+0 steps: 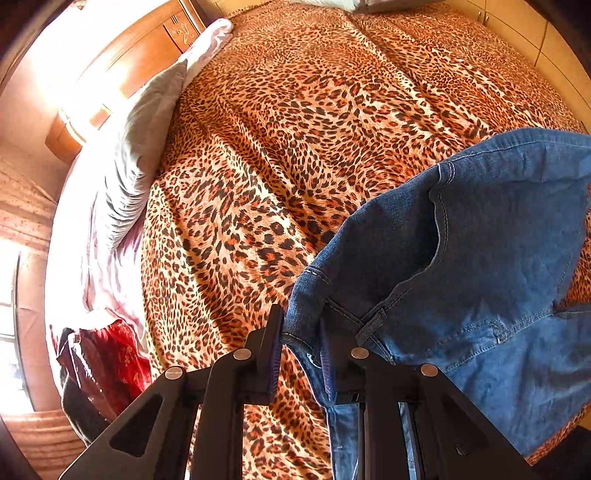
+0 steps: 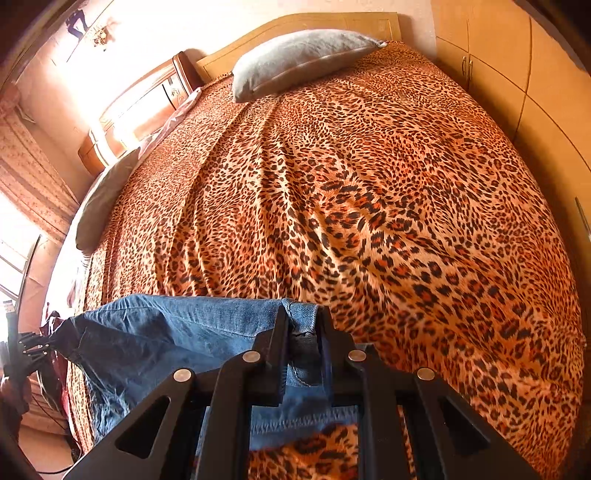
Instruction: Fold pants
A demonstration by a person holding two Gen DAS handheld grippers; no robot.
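Blue denim pants hang stretched between both grippers above the leopard-print bed cover. My left gripper is shut on the waistband corner of the pants, which spread to the right. In the right wrist view my right gripper is shut on the other waistband corner of the pants, which spread to the left toward the left gripper seen at the far left edge.
A grey pillow lies at the wooden headboard. Another grey pillow and white bedding lie along the bed's left side, with a red cloth. Wardrobe doors stand right.
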